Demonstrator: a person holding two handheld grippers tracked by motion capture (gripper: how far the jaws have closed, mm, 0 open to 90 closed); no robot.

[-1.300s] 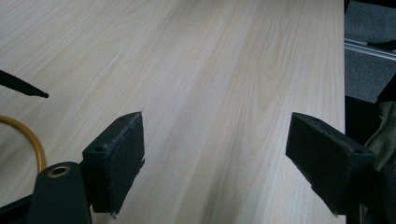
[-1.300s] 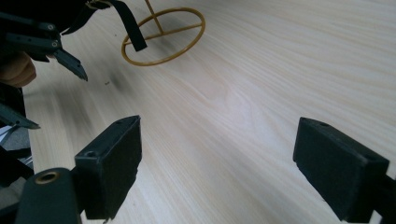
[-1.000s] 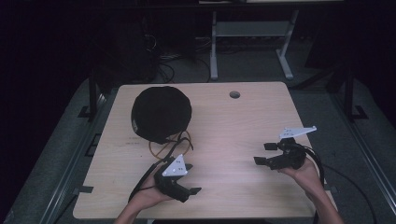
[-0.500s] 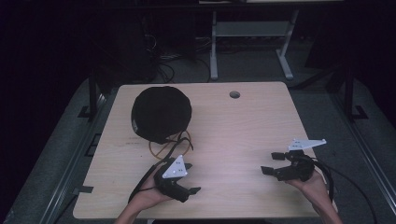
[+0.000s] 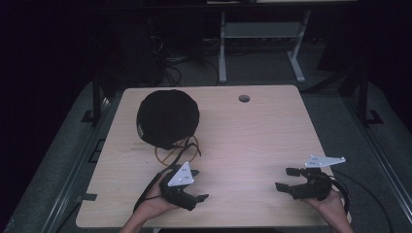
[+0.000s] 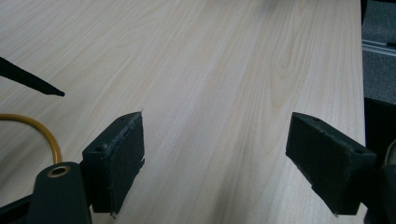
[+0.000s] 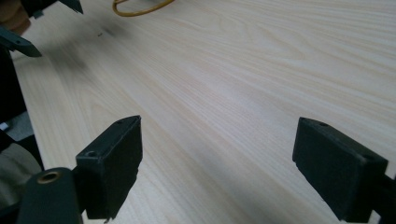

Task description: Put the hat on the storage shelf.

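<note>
left gripper (image 5: 198, 185): fingers wide apart, holding nothing, near desk (image 5: 252, 136) edge at 7 o'clock | right gripper (image 5: 286, 179): fingers wide apart, holding nothing, at 5 o'clock | black hat (image 5: 167, 118): on desk at 10 o'clock, yellow cord (image 5: 171, 156) just under it, near left gripper

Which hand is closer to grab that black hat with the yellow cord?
Probably the left. The left gripper sits open just in front of the black hat and its yellow cord; the right gripper, also open, is far across the table.
</note>
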